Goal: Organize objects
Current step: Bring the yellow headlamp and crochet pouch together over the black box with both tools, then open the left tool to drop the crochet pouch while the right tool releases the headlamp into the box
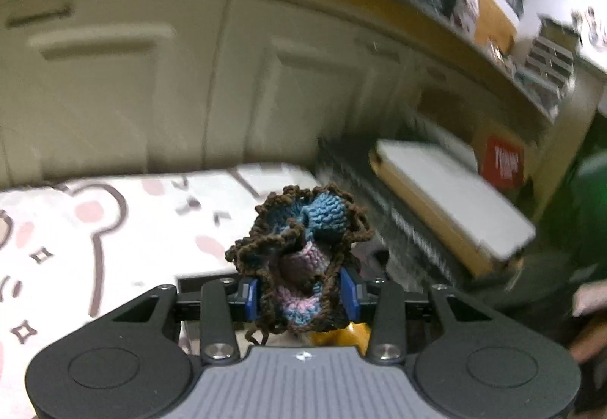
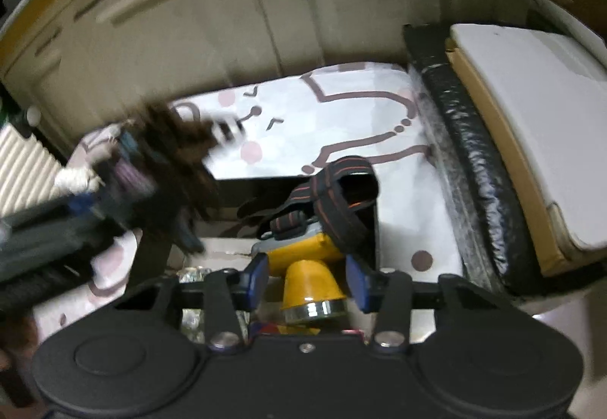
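The left claw [image 1: 299, 299] is clenched on a crocheted blue, pink and brown piece [image 1: 299, 248], lifted above the cartoon-bear bedsheet [image 1: 114, 229]. The right claw [image 2: 306, 276] is spread wide around a yellow headlamp [image 2: 309, 284] with a black-and-orange strap [image 2: 334, 187], not gripping it. An orange label [image 1: 502, 163] is too blurred to read.

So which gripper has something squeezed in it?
The left gripper: its blue pads pinch the crocheted piece. The right gripper hangs open over the yellow headlamp, pads apart from it.
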A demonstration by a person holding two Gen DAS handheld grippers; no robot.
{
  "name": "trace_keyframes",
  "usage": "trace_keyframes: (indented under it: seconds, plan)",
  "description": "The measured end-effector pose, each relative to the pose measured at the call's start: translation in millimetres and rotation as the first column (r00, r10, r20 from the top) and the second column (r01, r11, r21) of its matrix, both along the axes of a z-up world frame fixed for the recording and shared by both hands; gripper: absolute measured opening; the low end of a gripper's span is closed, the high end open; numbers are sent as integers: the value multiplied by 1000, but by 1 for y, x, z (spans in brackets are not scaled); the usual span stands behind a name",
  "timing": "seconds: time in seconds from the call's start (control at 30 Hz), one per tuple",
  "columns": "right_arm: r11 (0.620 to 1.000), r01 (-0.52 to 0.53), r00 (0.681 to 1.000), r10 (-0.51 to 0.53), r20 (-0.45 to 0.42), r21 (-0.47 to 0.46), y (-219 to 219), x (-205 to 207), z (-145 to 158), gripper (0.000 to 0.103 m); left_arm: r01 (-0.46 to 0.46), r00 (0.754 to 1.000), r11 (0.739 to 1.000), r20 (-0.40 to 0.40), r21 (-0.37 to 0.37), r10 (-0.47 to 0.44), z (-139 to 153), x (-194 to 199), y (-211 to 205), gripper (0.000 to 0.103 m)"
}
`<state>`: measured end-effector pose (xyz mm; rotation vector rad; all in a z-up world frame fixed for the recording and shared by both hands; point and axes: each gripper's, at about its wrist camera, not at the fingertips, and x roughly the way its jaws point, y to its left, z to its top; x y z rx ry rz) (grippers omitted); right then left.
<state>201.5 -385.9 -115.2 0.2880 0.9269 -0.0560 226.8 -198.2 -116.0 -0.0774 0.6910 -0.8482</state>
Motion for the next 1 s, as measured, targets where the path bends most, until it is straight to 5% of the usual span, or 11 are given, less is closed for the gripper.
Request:
trace_keyframes:
  seconds: [0.1,0.2,0.33,0.5,0.63,1.0]
  plan:
    - [1000,4,1000,-4,-5,11,-3,-1,-3,46,24,1000,993,-3,113,-24,-18,1,-13,45]
    - [1000,5,1000,-5,-11,8,-3,-3,-4,46,-30,999,978,37,208,23,-31,-1,-14,75]
    - [999,23,1000,-23,12,29,-9,-3,-2,46,-52,998,987,32,154,47,-23,0,3,77]
    - [996,62,996,-66,63,58,-12,-2,4,36,-81,997,994,13,79,80,-8,5,18,58]
    - [997,55,997,-58,41,61,-8,4,-3,27,-93,995,989,-12,111,95,-7,6,16,40]
    - [994,91,993,-95,63,61,-10,-9,11,24,-87,993,981,-58,174,99,-3,-3,21,37]
